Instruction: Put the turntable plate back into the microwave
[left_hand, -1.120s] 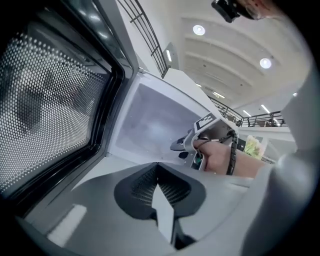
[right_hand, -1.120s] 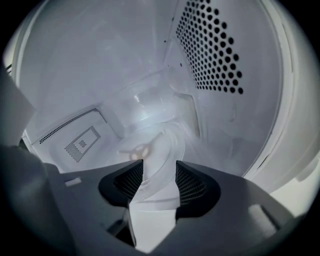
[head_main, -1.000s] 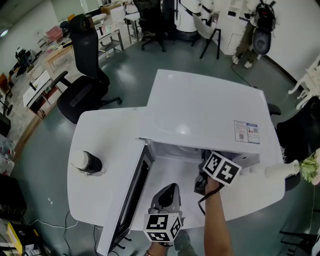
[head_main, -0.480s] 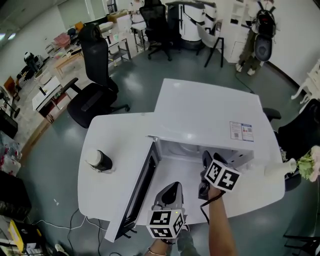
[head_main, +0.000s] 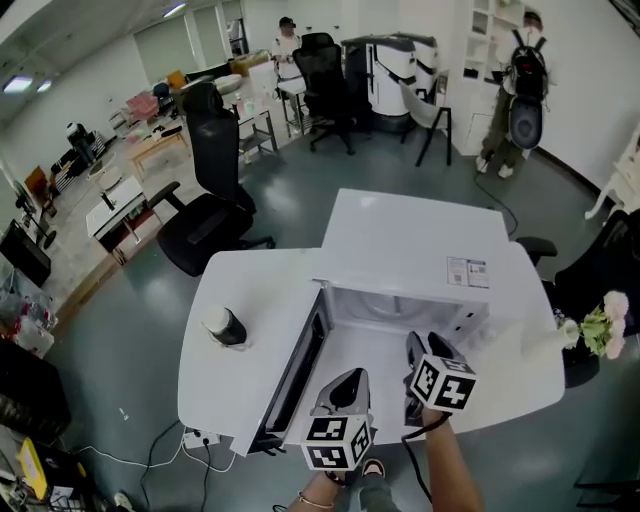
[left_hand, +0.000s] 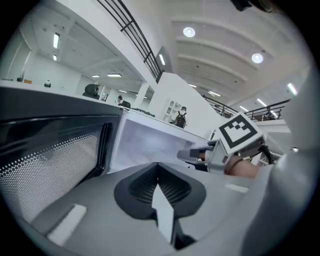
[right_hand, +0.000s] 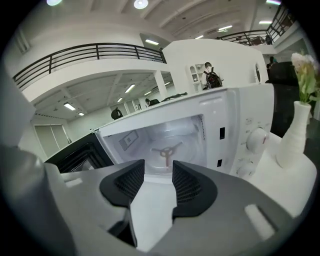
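The white microwave stands with its door swung open to the left. In the right gripper view a three-armed hub shows on the cavity floor, seemingly through a clear glass plate. My right gripper hangs in front of the opening; its jaws are closing and nothing is between them. In the head view the right gripper is just outside the cavity. My left gripper is shut and empty, and it sits beside the door; the head view shows the left gripper left of the right one.
A dark cup with a white lid stands on the white table left of the door. A white vase with flowers is right of the microwave's knobs. Office chairs stand beyond the table.
My right gripper has drawn back out of the microwave cavity towards me. The left gripper has pulled back and lifted a little too. The view has risen.
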